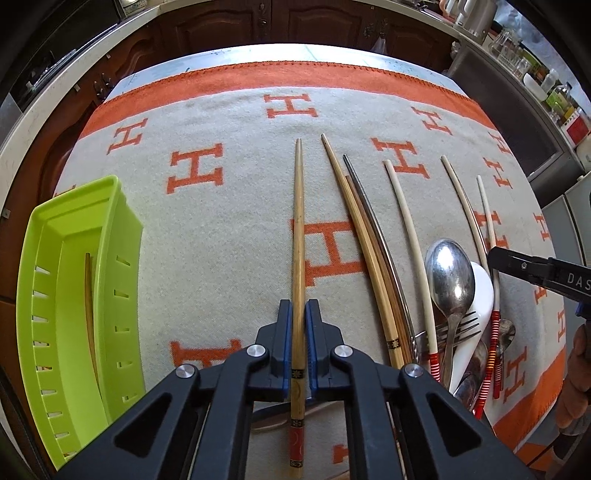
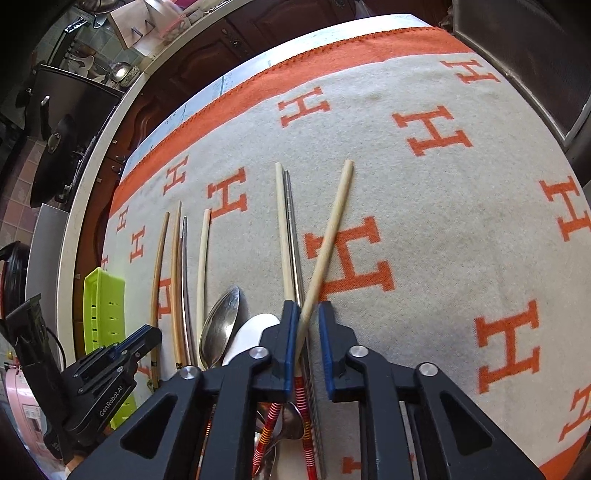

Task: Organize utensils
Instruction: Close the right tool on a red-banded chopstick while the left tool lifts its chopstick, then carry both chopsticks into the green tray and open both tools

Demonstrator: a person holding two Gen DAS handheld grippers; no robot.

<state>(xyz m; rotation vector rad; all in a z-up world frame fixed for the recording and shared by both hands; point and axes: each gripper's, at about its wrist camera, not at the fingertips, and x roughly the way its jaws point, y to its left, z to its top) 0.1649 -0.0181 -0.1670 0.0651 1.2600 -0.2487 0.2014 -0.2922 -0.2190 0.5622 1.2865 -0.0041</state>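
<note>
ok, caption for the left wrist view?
Left gripper shut on a wooden chopstick, green tray alongside.

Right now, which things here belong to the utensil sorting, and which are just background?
Job:
- green tray
- bamboo chopstick, pinched in left tongs
- white chopstick, between right tongs
- metal spoon
- fork

Background:
- orange blanket
- dark cabinets
- counter bottles

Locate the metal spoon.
In the left wrist view the metal spoon lies right of centre, bowl up, overlapping the white spoon, between two cream chopsticks.
</note>
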